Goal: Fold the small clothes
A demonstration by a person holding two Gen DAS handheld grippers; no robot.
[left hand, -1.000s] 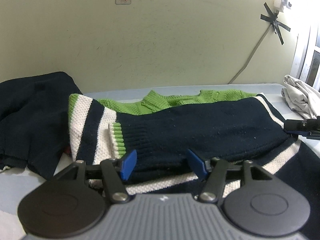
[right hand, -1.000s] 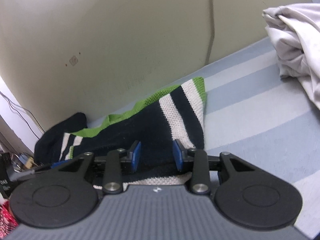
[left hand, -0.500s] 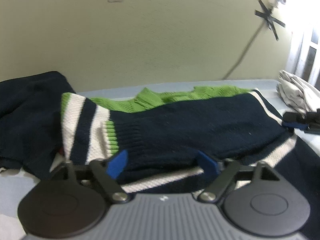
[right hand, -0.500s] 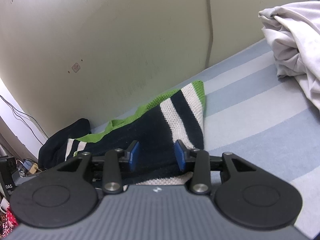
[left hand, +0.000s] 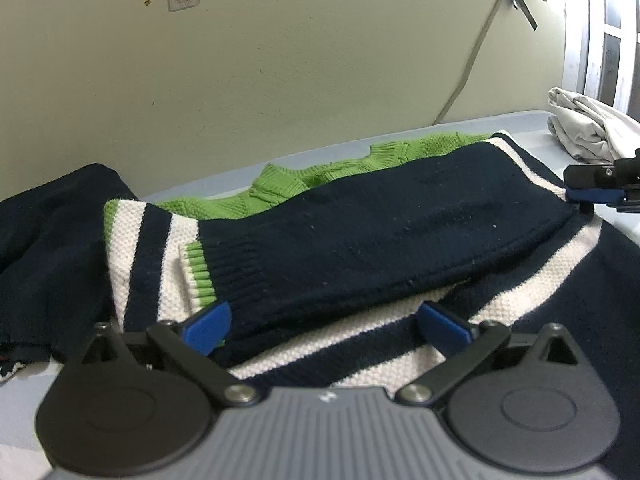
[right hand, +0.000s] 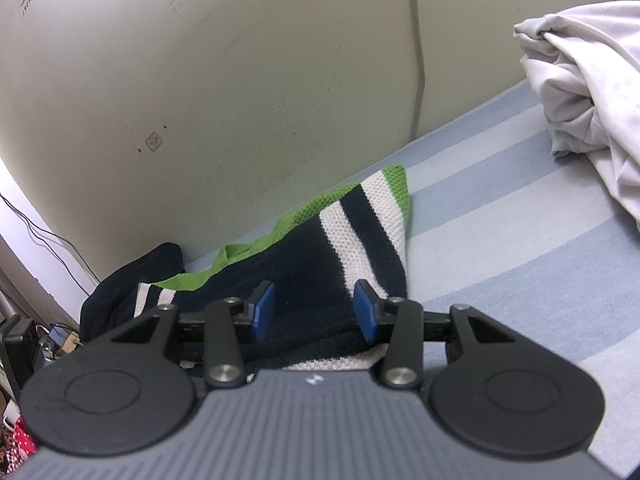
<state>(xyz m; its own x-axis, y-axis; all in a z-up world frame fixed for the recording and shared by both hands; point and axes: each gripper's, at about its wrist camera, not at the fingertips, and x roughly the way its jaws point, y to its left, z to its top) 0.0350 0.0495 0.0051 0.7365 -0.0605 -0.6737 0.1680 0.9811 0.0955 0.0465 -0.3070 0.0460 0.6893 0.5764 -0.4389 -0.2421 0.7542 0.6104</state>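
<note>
A small knit sweater [left hand: 360, 236], navy with white stripes and a green collar, lies on the striped bed. One navy sleeve with a green-tipped cuff [left hand: 198, 276] is folded across its body. My left gripper [left hand: 324, 326] is open wide, just in front of the sleeve's near edge, holding nothing. My right gripper [right hand: 314, 312] is open over the sweater's right side [right hand: 360, 232]; its tip also shows at the right edge of the left wrist view [left hand: 596, 188].
A dark navy garment [left hand: 44, 248] lies bunched left of the sweater. A crumpled pale grey garment [right hand: 580, 96] lies at the right. The wall runs close behind. A cable [right hand: 418, 48] hangs down the wall. Clutter sits off the bed's left edge [right hand: 24, 336].
My left gripper has opened wider and let go of the sleeve, pulling back slightly. My right gripper has opened a little and shifted; the sleeve stays folded across the sweater.
</note>
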